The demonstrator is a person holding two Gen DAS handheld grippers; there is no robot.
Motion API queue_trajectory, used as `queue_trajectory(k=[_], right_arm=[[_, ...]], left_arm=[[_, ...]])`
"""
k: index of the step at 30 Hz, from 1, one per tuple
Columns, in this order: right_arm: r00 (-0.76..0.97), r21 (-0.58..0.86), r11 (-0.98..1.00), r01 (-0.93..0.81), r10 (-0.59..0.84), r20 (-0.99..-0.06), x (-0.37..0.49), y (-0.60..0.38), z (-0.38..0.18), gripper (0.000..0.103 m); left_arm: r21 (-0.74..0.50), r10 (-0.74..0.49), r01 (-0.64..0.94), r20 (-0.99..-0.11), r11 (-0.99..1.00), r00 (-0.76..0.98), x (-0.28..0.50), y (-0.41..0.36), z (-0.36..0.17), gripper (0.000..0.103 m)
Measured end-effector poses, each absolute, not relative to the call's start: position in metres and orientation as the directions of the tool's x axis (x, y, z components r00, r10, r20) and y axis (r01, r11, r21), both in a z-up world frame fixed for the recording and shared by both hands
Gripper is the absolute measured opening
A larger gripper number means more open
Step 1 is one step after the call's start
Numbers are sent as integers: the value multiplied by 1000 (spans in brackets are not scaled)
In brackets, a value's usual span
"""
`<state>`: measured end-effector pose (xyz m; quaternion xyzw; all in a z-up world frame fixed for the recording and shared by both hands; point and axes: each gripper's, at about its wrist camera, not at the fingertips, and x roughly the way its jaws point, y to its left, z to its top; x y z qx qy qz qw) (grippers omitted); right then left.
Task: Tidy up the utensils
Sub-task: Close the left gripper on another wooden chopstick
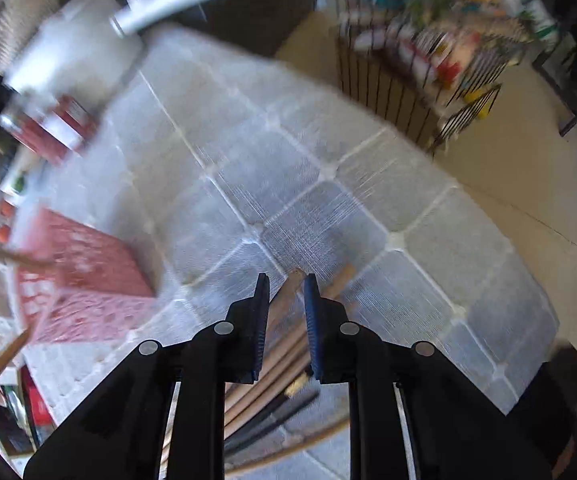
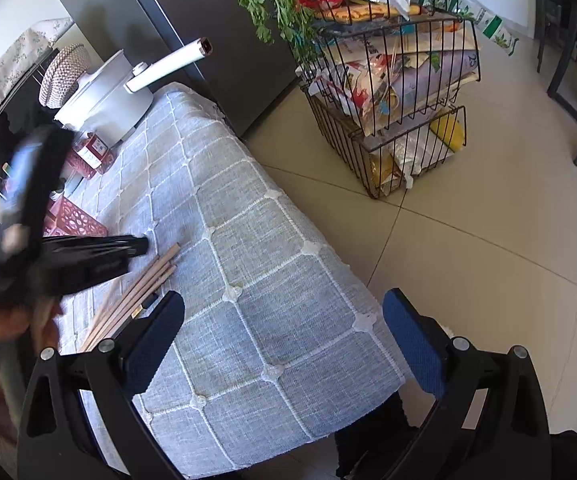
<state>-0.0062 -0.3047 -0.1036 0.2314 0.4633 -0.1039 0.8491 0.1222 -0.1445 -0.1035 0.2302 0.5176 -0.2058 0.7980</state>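
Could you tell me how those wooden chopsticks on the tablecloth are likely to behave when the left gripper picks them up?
The wooden chopsticks look thin and stiff, so probably light. Being slender and loosely bundled, they may roll or splay on the tablecloth. The left gripper has narrow jaws, so some could slip free.

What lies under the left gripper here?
Under the left gripper, a bundle of wooden chopsticks lies on the blue checked tablecloth, with at least one dark stick beside them. The gripper's body hides their near ends, so the count is unclear.

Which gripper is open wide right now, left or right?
The right gripper: its blue-padded fingers stand far apart over the checked cloth. The left gripper has only a narrow gap, above the wooden sticks.
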Motion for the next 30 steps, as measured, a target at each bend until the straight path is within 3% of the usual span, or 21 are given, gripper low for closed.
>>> queue_trajectory(k=[9, 12, 18, 20, 27, 30], right_arm=[[467, 391, 833, 391, 187, -864, 6, -287, -116, 95], [422, 427, 802, 417, 246, -873, 12, -274, -120, 89], [302, 460, 744, 485, 351, -887, 29, -238, -139, 65], [278, 442, 731, 520, 345, -897, 35, -226, -143, 51], [239, 391, 641, 660, 314, -919, 55, -203, -153, 40], [191, 350, 616, 705, 309, -931, 65, -195, -164, 24]], left_arm=[[72, -292, 523, -761, 850, 579, 45, -79, -29, 16], [69, -316, 492, -688, 868, 653, 19, -49, -9, 15], [69, -289, 401, -582, 913, 760, -21, 15, 21, 10], [67, -270, 365, -552, 928, 789, -31, 39, 26, 8], [27, -263, 315, -484, 949, 835, -61, 96, 41, 8], [-1, -262, 294, -460, 956, 849, -66, 115, 46, 8]])
